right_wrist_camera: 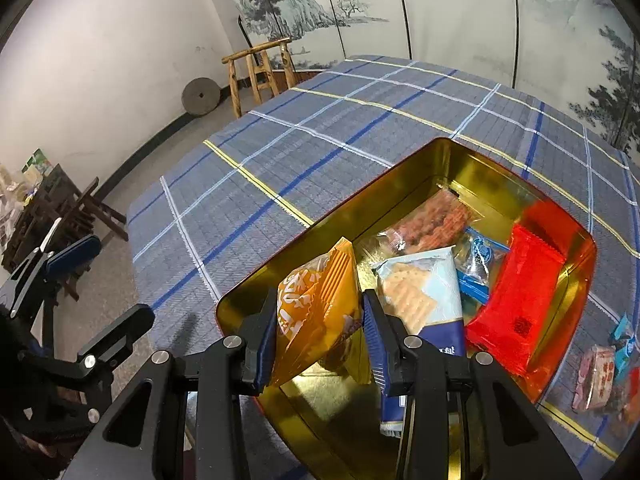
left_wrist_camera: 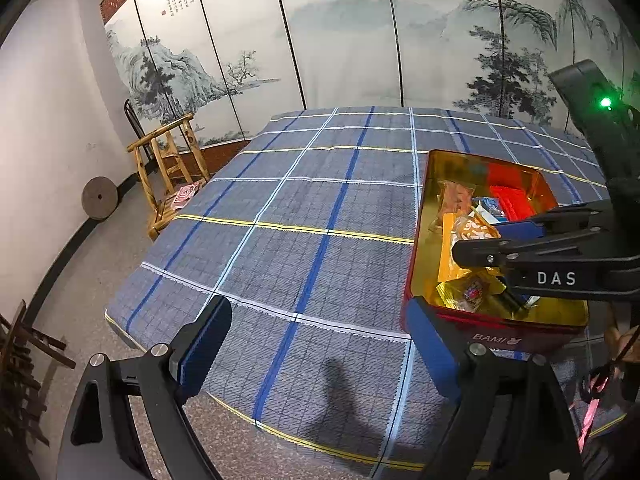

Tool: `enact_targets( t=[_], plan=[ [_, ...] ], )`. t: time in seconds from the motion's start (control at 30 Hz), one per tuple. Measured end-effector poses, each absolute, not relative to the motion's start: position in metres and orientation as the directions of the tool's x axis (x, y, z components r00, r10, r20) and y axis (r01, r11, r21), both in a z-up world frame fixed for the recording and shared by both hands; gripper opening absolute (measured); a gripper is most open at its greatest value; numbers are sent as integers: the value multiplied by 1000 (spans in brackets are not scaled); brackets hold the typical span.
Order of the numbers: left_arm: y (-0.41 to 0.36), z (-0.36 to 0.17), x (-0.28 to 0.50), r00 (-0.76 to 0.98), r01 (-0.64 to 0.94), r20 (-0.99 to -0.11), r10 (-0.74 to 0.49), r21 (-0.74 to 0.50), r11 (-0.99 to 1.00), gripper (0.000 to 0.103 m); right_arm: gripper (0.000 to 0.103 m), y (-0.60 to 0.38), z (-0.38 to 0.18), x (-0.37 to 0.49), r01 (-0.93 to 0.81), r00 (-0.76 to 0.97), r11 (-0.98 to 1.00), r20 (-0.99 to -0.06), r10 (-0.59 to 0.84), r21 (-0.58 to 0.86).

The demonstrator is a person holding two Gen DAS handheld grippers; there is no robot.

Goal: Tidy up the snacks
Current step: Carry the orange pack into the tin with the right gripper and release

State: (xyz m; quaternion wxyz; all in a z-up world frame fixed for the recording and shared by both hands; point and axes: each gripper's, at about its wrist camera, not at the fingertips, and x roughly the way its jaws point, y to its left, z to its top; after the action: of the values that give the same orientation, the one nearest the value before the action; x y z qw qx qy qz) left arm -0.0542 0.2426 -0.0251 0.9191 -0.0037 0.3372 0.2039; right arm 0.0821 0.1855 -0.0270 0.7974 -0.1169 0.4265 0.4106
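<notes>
Right wrist view: the right gripper (right_wrist_camera: 320,336) is clamped on an orange packet (right_wrist_camera: 316,312), held over the near end of the gold tin (right_wrist_camera: 472,160). Beyond it in the tin lie a cracker pack (right_wrist_camera: 424,292), a red packet (right_wrist_camera: 516,312) and a brown snack (right_wrist_camera: 432,224). Left wrist view: the left gripper (left_wrist_camera: 316,352) hangs with its fingers wide apart over the plaid cloth (left_wrist_camera: 304,208), just left of the tin (left_wrist_camera: 500,338).

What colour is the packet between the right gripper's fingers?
Orange packet with white lettering, clearest in the right wrist view.
</notes>
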Motion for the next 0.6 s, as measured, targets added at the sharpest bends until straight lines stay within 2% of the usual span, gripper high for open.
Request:
enact_targets(
  t=[0.6],
  plan=[
    [249,-31,-54,671,-384,-635,382,142,912,88,41,202,-34,83,-753,287,637,-788,544,166]
  ],
)
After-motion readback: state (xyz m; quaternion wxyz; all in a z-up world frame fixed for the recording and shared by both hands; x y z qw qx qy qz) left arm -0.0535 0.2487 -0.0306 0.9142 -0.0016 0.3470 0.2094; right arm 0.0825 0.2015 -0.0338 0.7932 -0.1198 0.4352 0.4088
